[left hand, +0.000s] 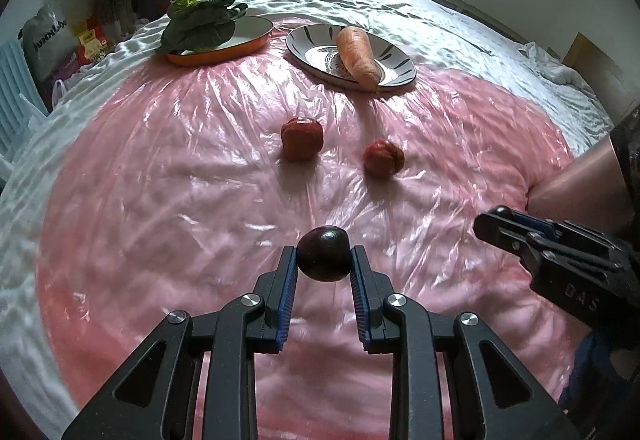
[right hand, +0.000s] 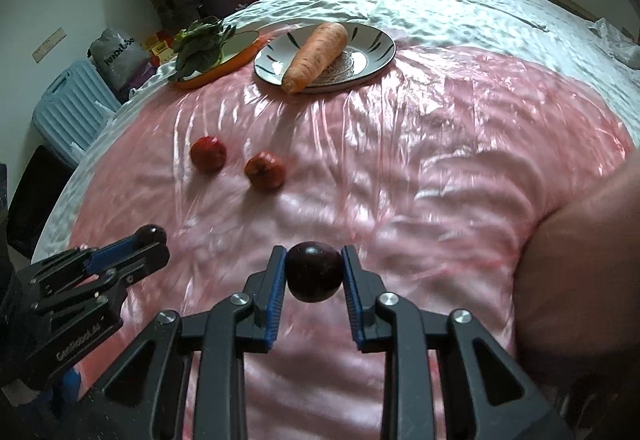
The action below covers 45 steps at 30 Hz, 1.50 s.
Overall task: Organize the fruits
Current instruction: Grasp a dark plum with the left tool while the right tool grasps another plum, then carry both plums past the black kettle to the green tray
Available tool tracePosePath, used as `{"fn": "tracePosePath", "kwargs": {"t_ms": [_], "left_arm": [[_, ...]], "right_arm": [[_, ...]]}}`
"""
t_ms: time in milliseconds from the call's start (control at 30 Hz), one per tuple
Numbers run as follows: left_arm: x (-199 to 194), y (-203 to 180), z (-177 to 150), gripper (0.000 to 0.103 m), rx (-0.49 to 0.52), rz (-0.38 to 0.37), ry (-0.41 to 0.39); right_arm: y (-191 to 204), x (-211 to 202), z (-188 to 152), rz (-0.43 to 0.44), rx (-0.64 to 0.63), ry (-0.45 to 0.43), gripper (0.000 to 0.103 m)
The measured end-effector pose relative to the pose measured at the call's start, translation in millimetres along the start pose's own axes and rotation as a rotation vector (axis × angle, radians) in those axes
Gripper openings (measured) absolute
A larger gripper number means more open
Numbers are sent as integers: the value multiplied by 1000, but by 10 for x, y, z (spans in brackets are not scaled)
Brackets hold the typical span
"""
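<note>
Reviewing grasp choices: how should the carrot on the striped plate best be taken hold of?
Grip the carrot across its thick middle, from above, jaws crosswise to its length. It lies flat on the striped plate, its narrower end overhanging the near rim, so the middle probably balances best.

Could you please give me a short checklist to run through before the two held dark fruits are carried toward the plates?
1. Left gripper clamped on its dark round plum: ok.
2. Right gripper clamped on its dark glossy plum: ok.
3. Both plums lifted clear of the pink plastic sheet: cannot tell.
4. Two red fruits, one and the other, lie in the path ahead: not ok.
5. White striped plate free: not ok, an orange carrot lies across it.
6. Orange-rimmed dish has bare space beside the leafy greens: ok.
</note>
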State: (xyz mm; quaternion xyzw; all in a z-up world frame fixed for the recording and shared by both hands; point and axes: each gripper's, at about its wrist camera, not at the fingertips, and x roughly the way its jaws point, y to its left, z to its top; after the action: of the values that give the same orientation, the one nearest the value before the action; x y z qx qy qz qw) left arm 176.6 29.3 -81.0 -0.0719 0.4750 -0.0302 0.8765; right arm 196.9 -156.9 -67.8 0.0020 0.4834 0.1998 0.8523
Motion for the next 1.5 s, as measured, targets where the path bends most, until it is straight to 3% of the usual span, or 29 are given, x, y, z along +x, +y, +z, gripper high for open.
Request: {"fn": "tracePosePath", "kwargs": {"t_ms": [467, 800, 1500], "left_arm": [[-229, -236, -316, 22, 83, 13, 12], [-402, -598, -571, 22, 187, -15, 42], [-675, -2241, -1094, 22, 490, -235, 102]], "right_arm": [[96, -398, -543, 12, 23, 12, 37], [-68, -715, -949, 5, 71, 35, 37], [-1218, -1504, -1639, -149, 271, 25, 37]]}}
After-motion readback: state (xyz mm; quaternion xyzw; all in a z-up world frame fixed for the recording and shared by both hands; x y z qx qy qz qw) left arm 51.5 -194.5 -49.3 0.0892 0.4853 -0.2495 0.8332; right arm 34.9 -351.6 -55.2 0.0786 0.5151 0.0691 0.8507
